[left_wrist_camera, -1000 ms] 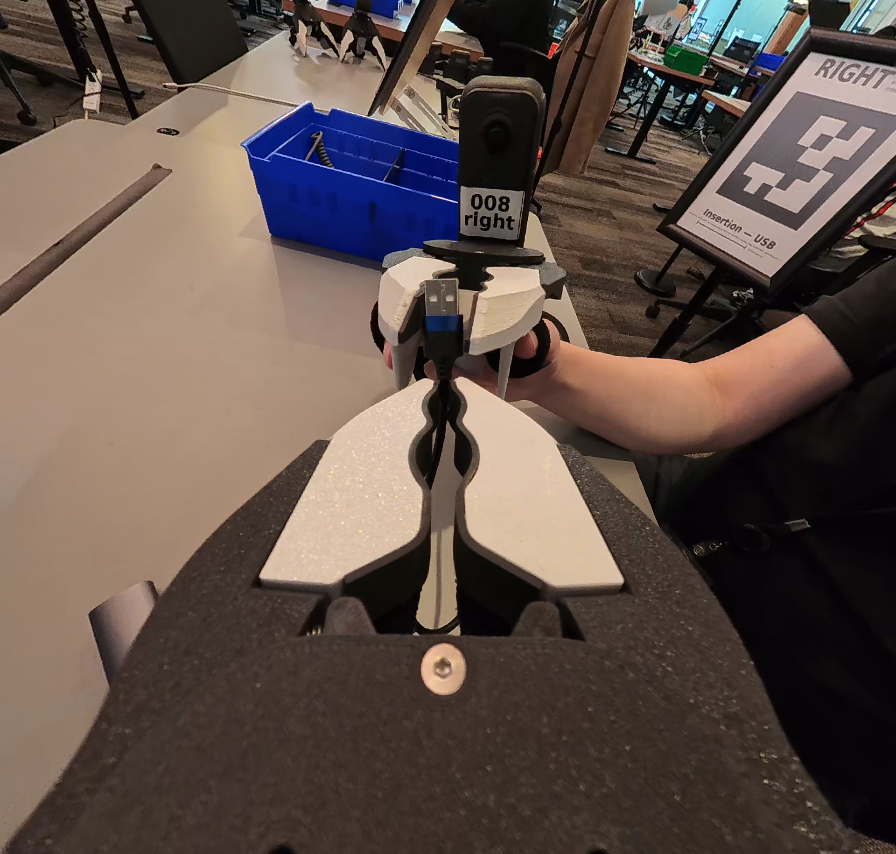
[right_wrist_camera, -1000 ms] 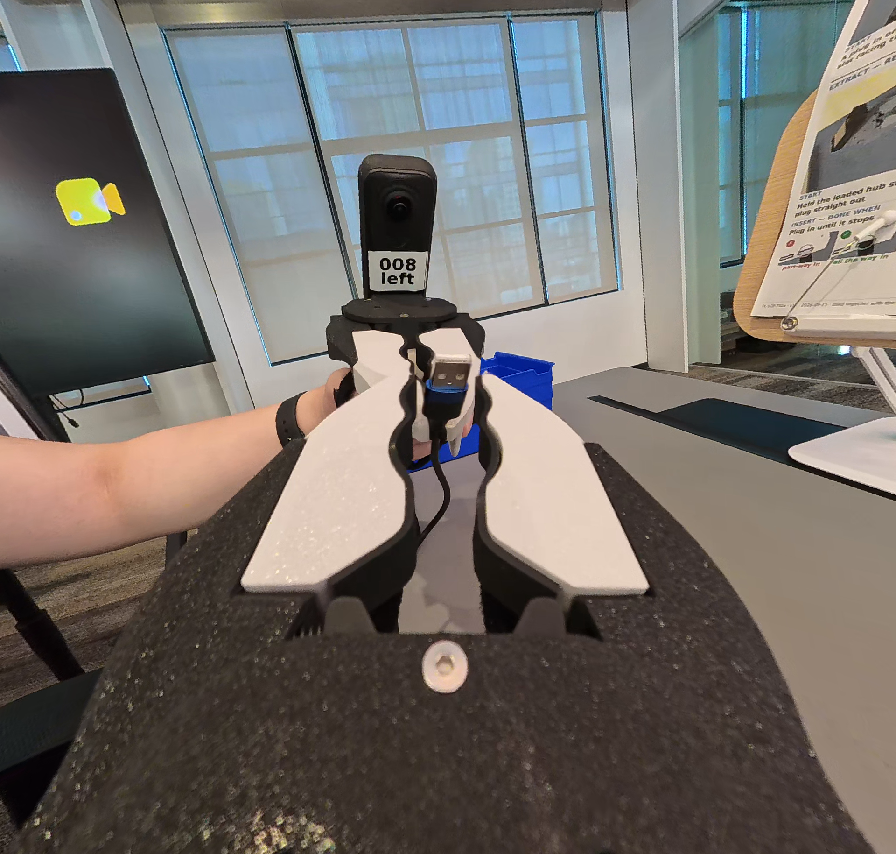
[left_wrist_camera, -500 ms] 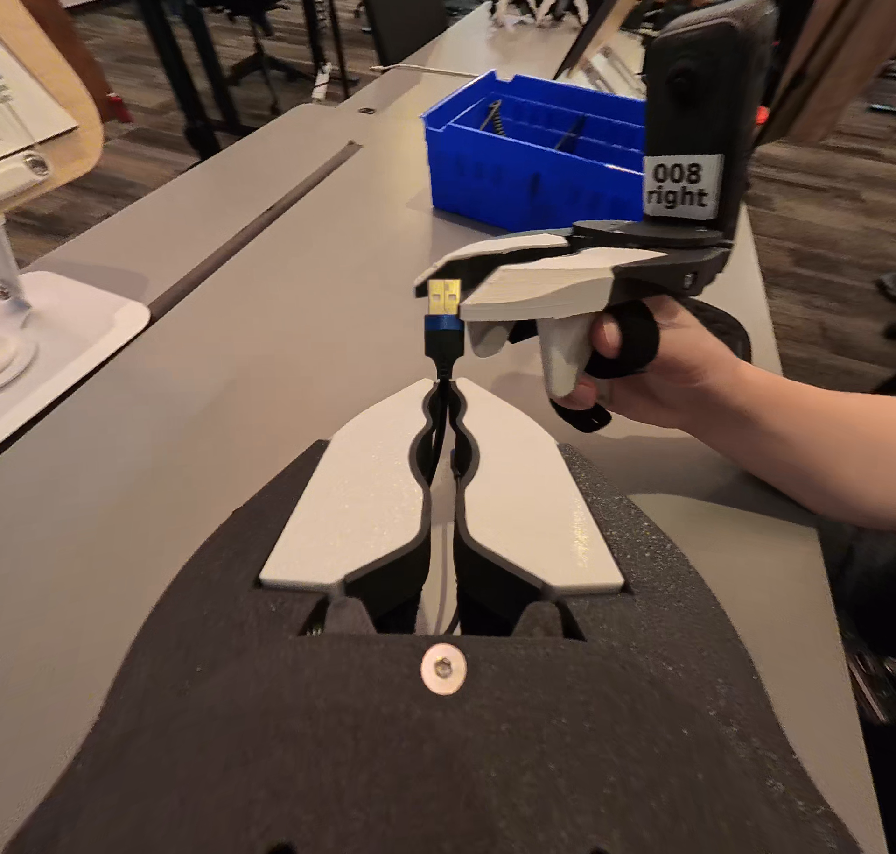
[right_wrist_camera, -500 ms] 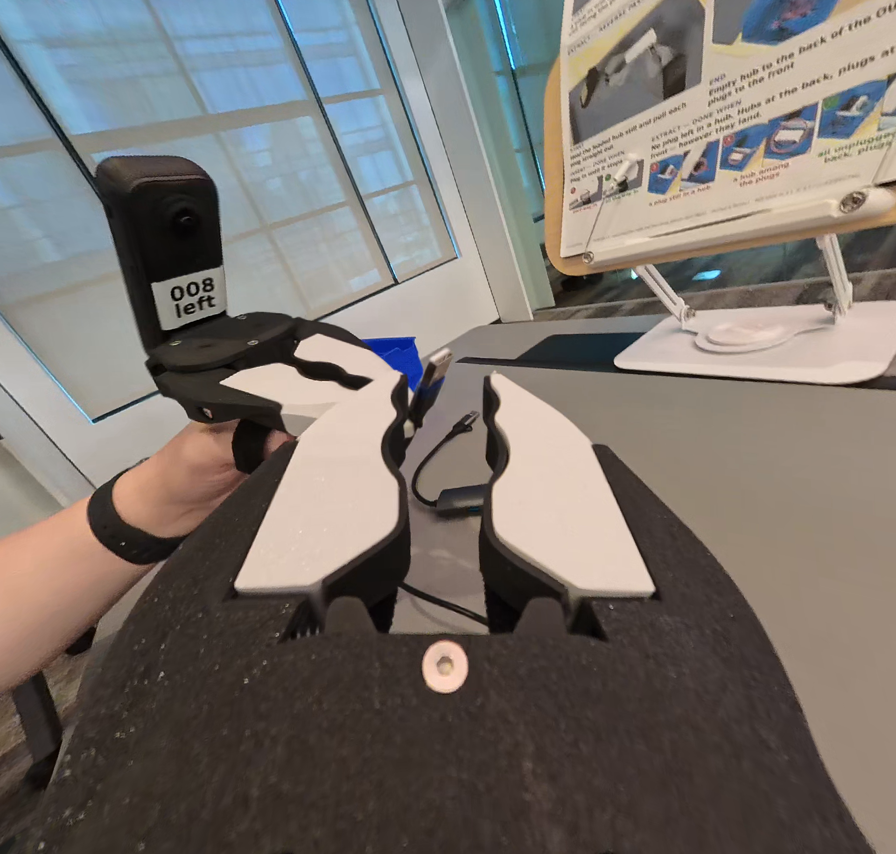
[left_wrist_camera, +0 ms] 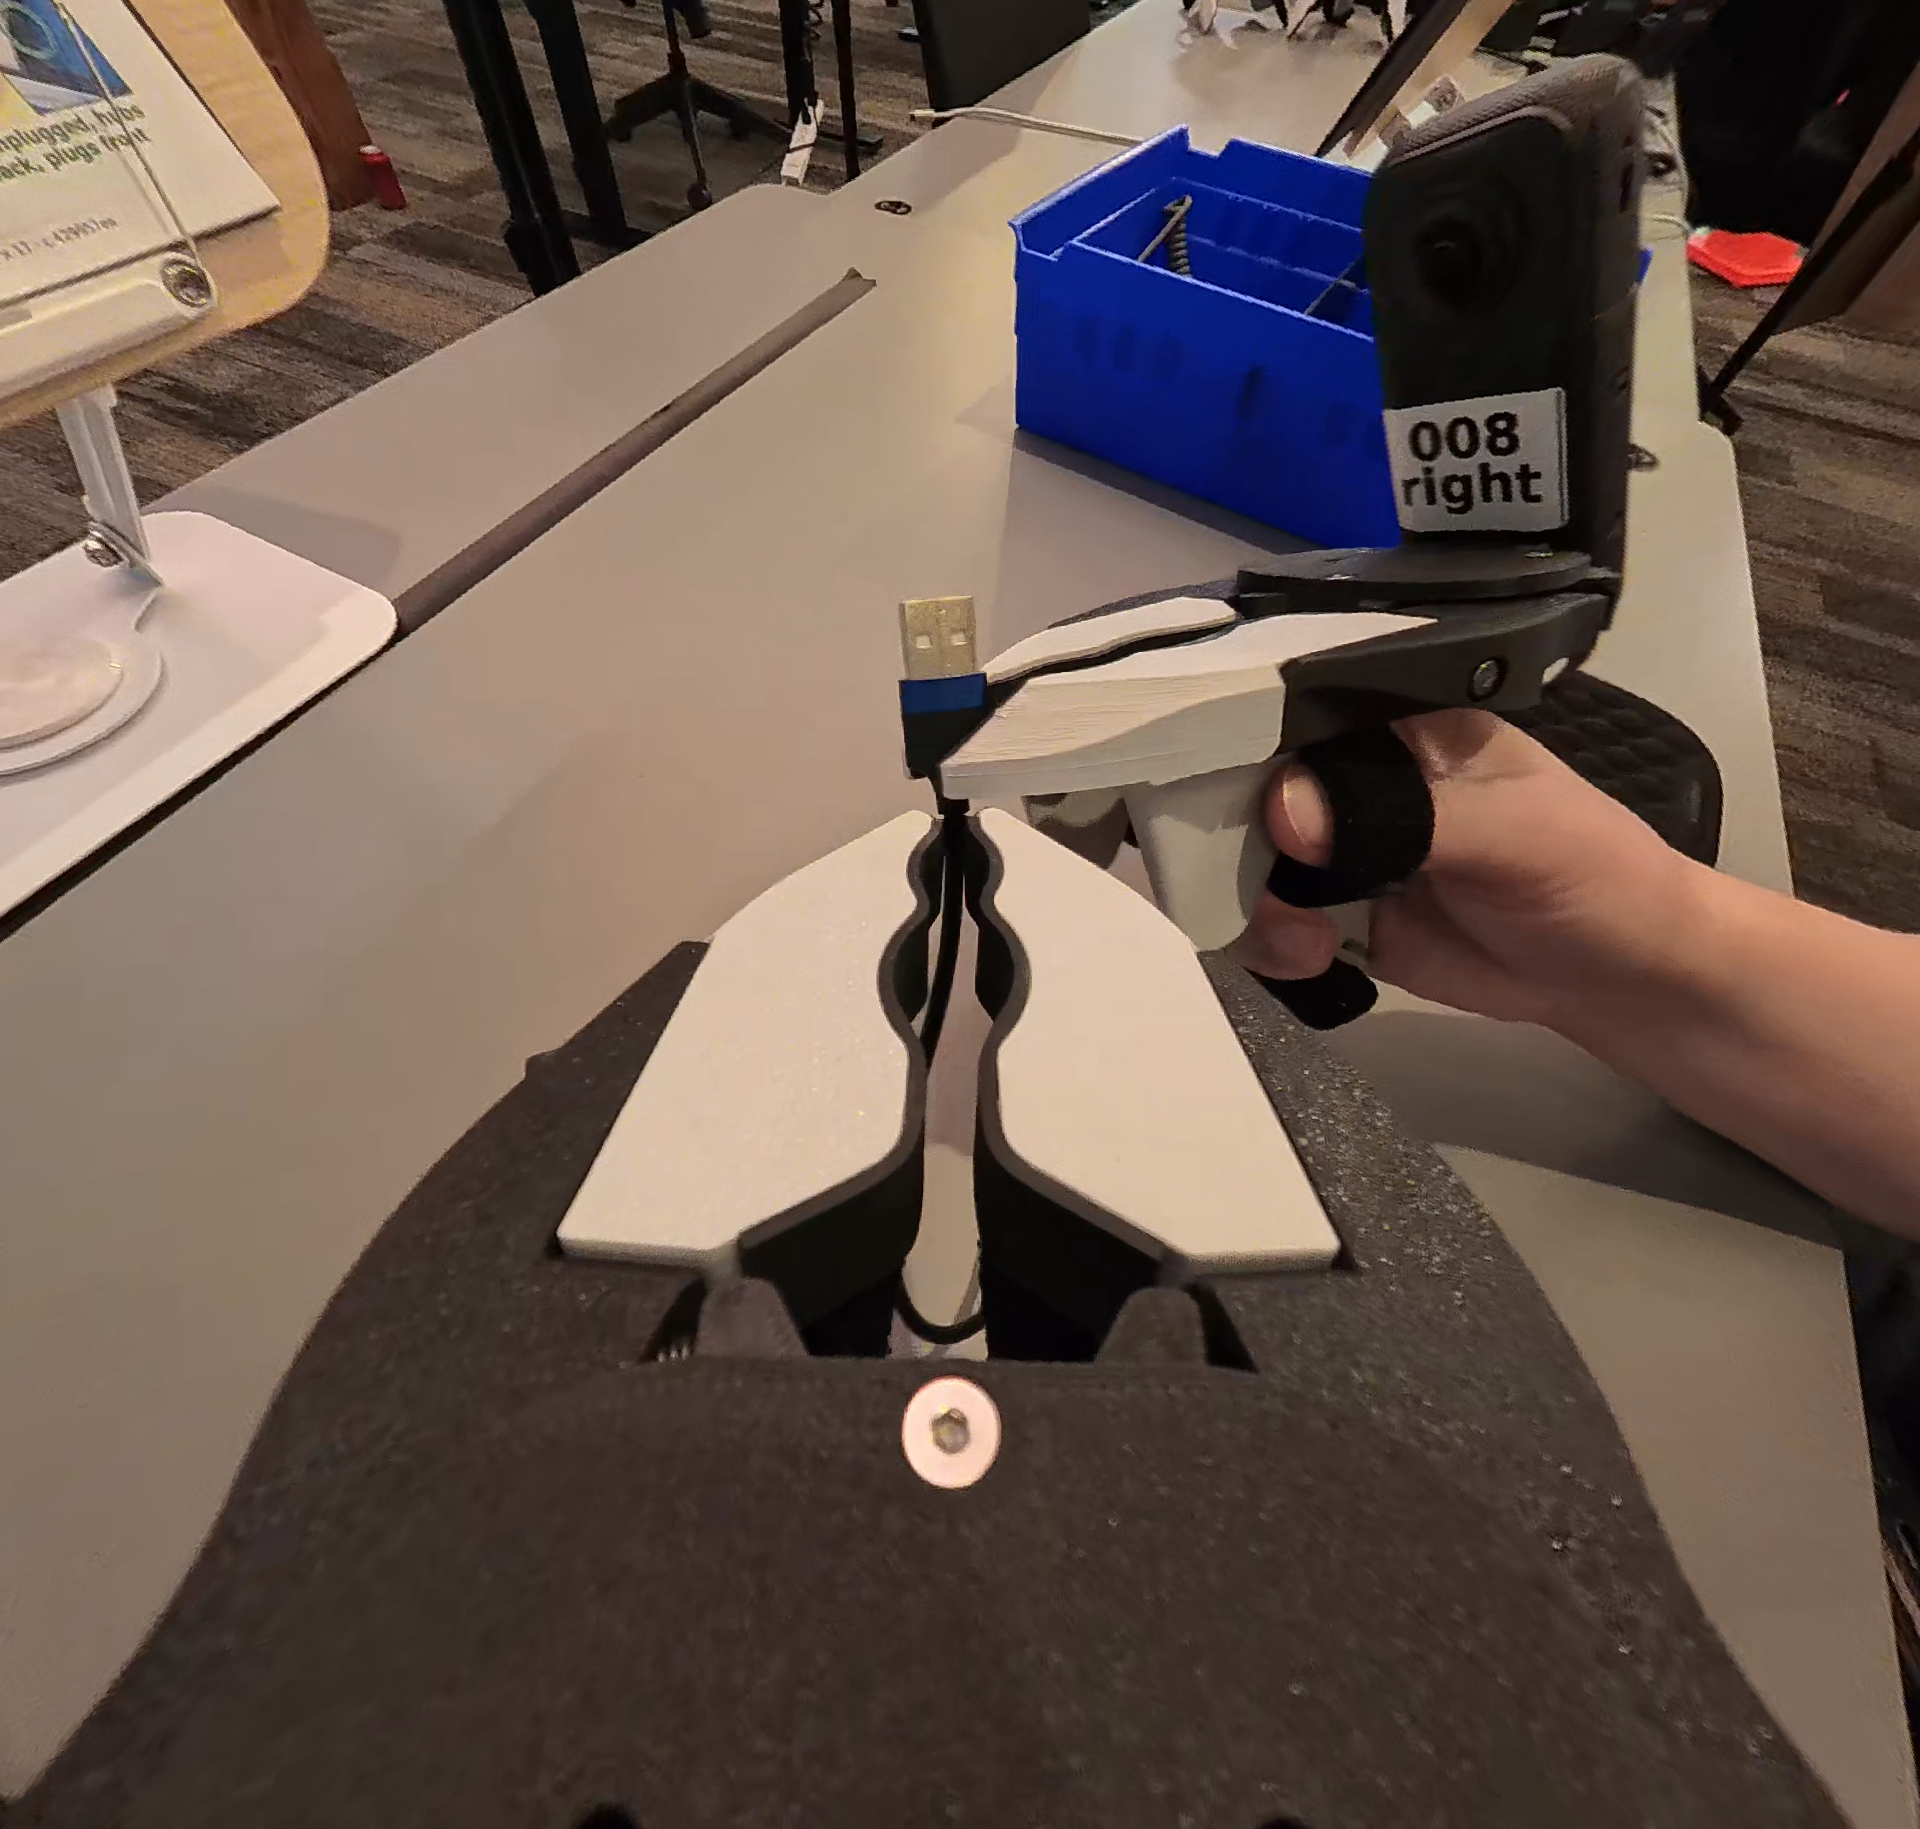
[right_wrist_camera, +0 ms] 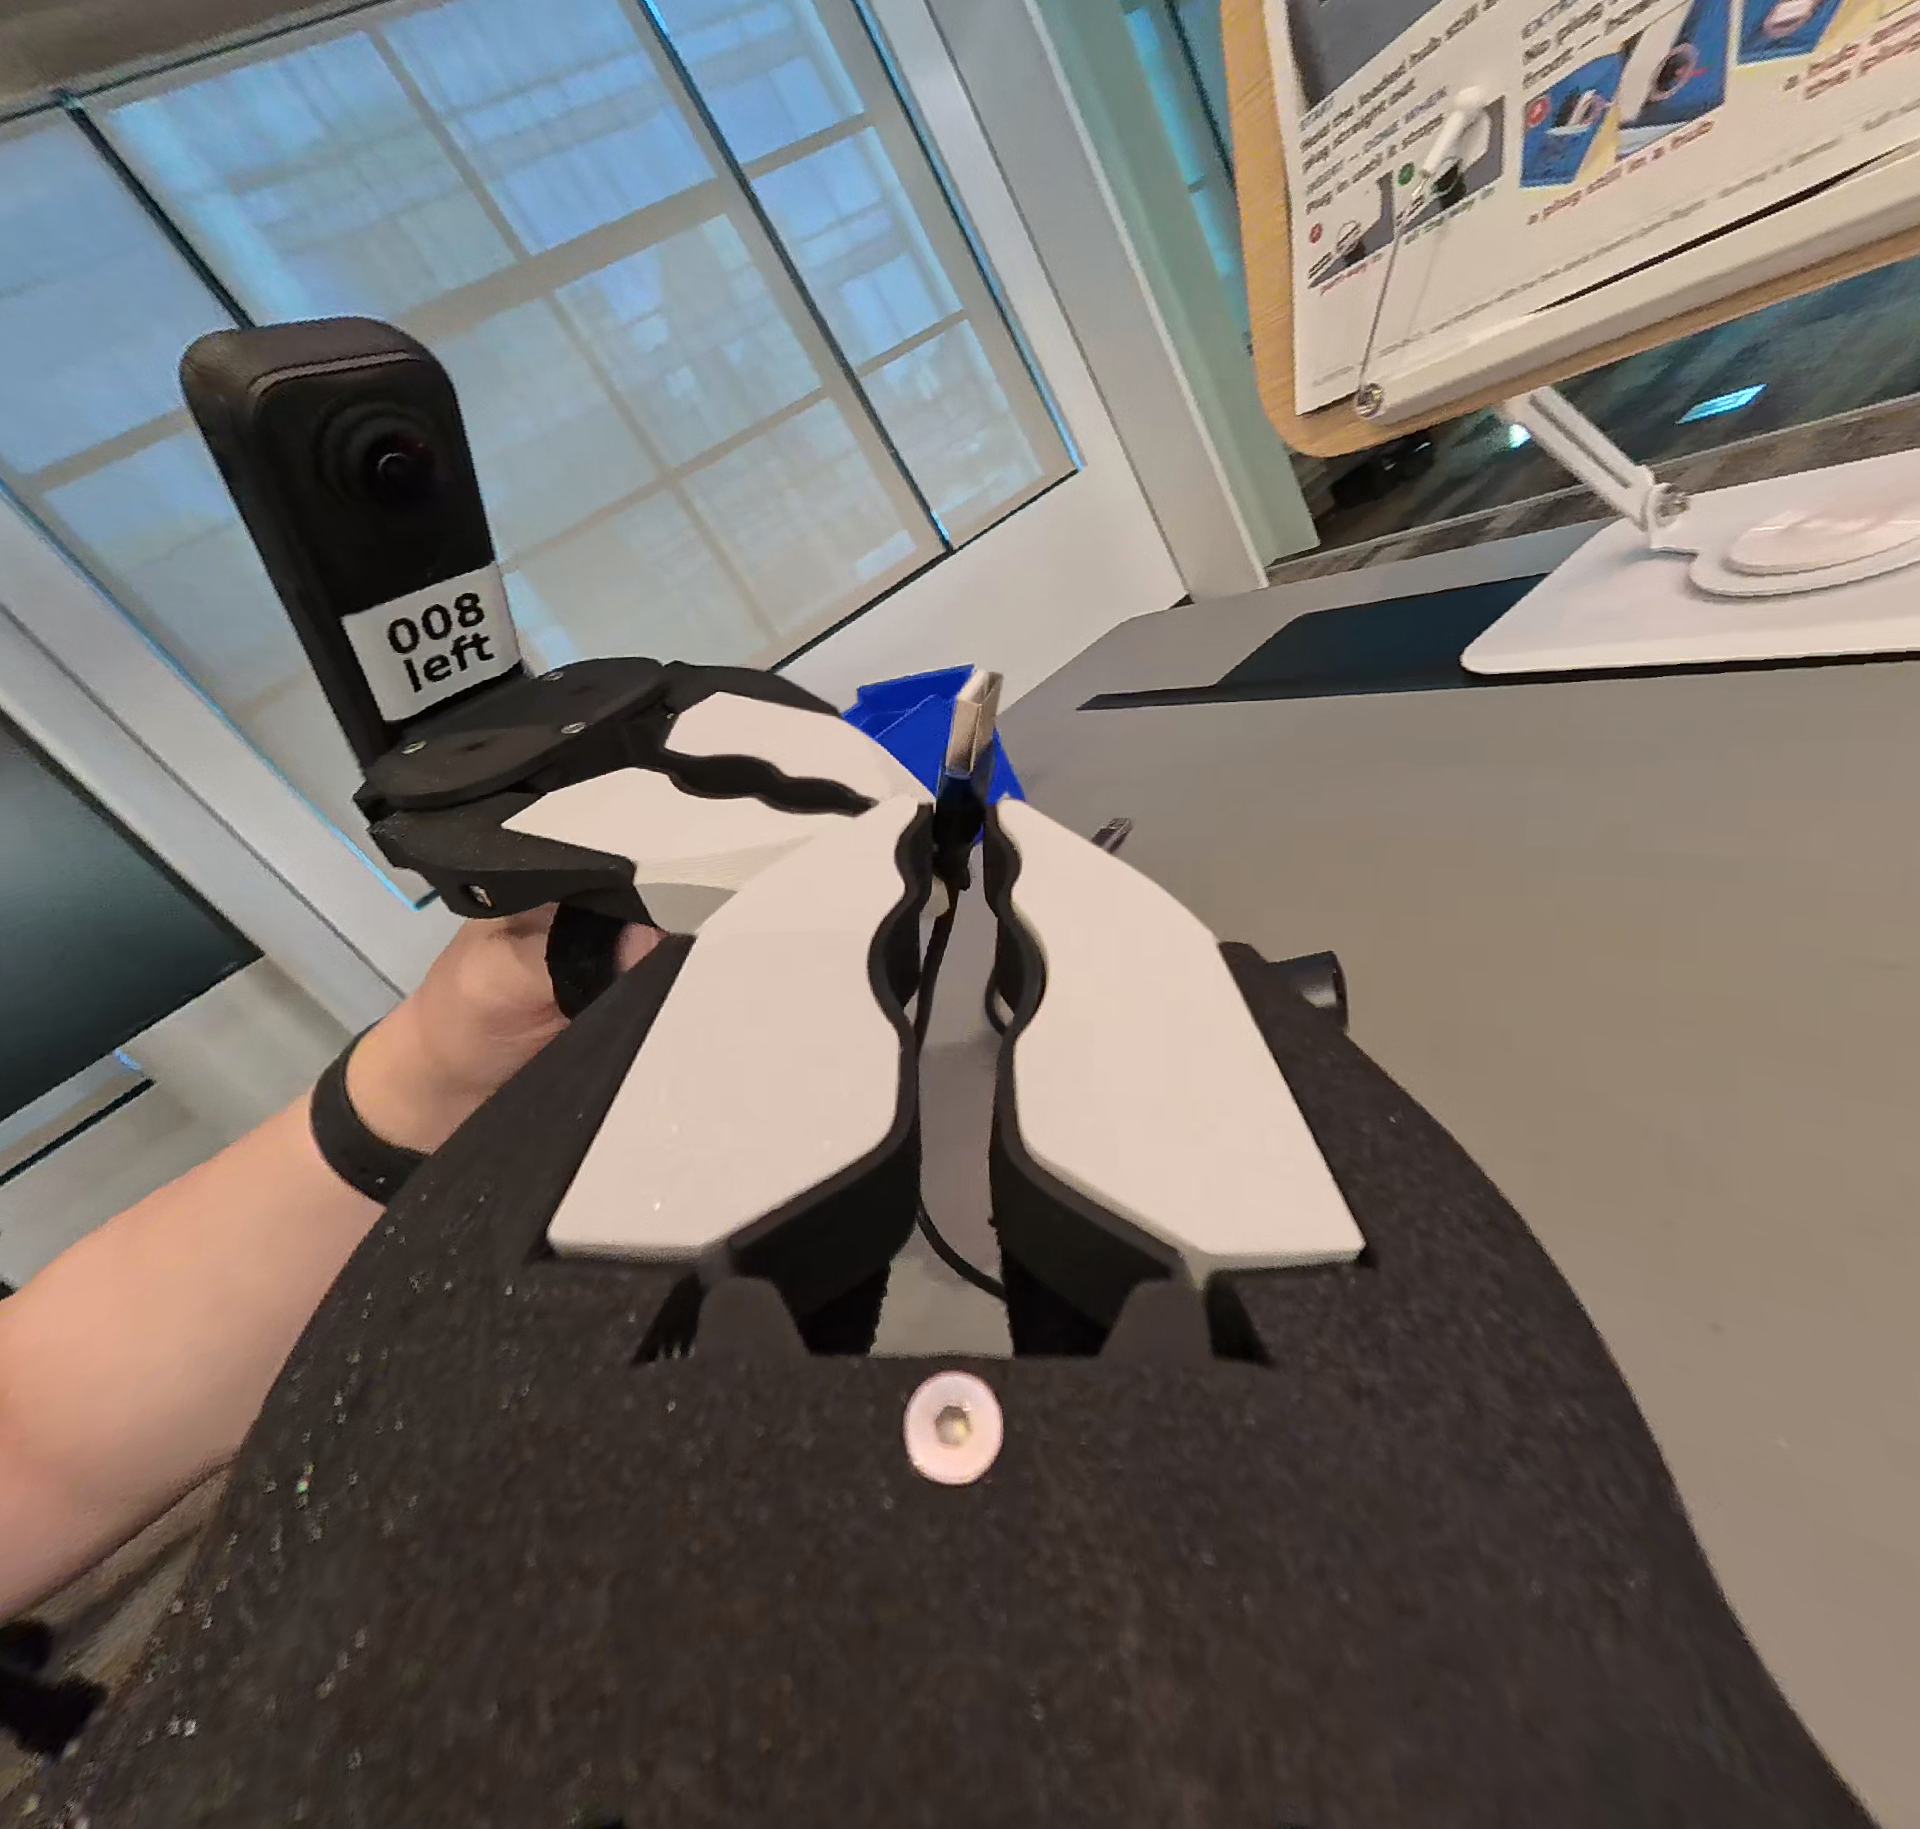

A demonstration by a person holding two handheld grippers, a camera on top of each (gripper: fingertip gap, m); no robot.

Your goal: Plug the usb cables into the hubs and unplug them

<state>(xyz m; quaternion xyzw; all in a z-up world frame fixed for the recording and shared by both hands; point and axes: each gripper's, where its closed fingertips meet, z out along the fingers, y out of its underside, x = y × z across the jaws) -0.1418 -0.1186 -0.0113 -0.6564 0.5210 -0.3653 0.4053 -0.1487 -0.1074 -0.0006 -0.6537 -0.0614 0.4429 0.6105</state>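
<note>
Both grippers' jaws pinch one USB cable [left_wrist_camera: 940,709] above grey table [left_wrist_camera: 520,636].

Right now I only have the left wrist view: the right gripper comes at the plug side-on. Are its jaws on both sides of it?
Observer: Yes. In the right wrist view the right gripper has a finger closed in on each side of the plug body, and the metal tip sticks out past them.
Operator: Where does the cable go from there?
Observer: The cable runs back under that gripper and shows in the gap between its fingers.
Operator: Anything on the table past the plug?
Observer: A small connector lies on the table just beyond the gripper's tip. No hub shows.
</note>
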